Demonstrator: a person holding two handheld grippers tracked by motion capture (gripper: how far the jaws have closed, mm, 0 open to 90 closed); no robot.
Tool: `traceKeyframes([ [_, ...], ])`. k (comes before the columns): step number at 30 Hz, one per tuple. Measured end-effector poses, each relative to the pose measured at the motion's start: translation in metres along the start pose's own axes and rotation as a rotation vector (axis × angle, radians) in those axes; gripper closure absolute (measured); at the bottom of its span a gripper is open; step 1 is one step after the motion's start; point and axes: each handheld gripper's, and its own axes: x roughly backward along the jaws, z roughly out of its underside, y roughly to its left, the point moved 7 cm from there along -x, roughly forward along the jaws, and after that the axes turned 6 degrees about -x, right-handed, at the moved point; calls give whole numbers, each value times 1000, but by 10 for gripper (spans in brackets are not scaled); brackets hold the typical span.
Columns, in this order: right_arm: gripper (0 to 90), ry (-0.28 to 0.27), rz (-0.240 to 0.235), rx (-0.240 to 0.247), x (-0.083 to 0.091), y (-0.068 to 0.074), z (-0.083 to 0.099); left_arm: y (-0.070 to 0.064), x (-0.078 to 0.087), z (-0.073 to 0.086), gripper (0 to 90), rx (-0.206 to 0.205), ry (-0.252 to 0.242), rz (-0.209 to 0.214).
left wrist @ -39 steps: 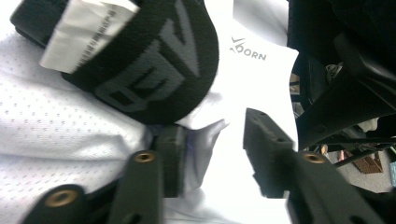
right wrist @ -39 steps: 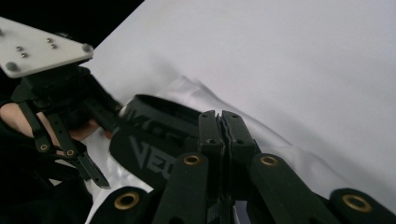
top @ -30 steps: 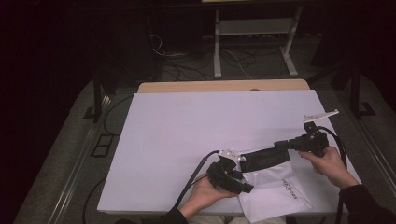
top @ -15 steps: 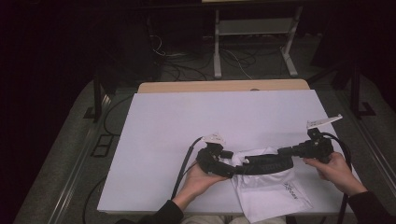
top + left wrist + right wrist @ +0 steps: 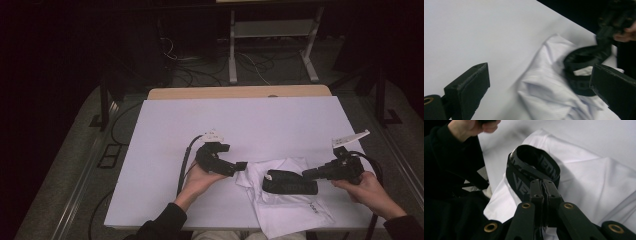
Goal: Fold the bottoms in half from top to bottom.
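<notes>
Close up, right gripper (image 5: 543,185) pinching lettered black band (image 5: 534,167)

Grey block lettering woven on black elastic band (image 5: 534,171), right gripper view: "VE" legible on near outer face, "EON" or similar on inner far side, partly folded, full word not readable. Small dark print on white garment (image 5: 314,206) near front edge of worktop, high view: too small to read. White tags on top of both grippers, high view: marks not legible. Nothing readable in left gripper view, band blurred.
</notes>
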Motion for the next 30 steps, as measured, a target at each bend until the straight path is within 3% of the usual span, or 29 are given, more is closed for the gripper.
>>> traceKeyframes([
  [9, 848, 54, -28, 10, -1, 9, 18, 24, 9, 3, 6, 33, -43, -52],
  [17, 832, 80, -32, 13, -3, 13, 34, 32, 13, 5, 0, 61, -72, -66],
  [22, 705, 106, -25, 13, -6, 12, 42, 32, 11, 8, 0, 64, -66, -64],
  [30, 514, 30, 18, 22, 4, 7, 25, 28, 9, 7, 0, 60, -79, -45],
])
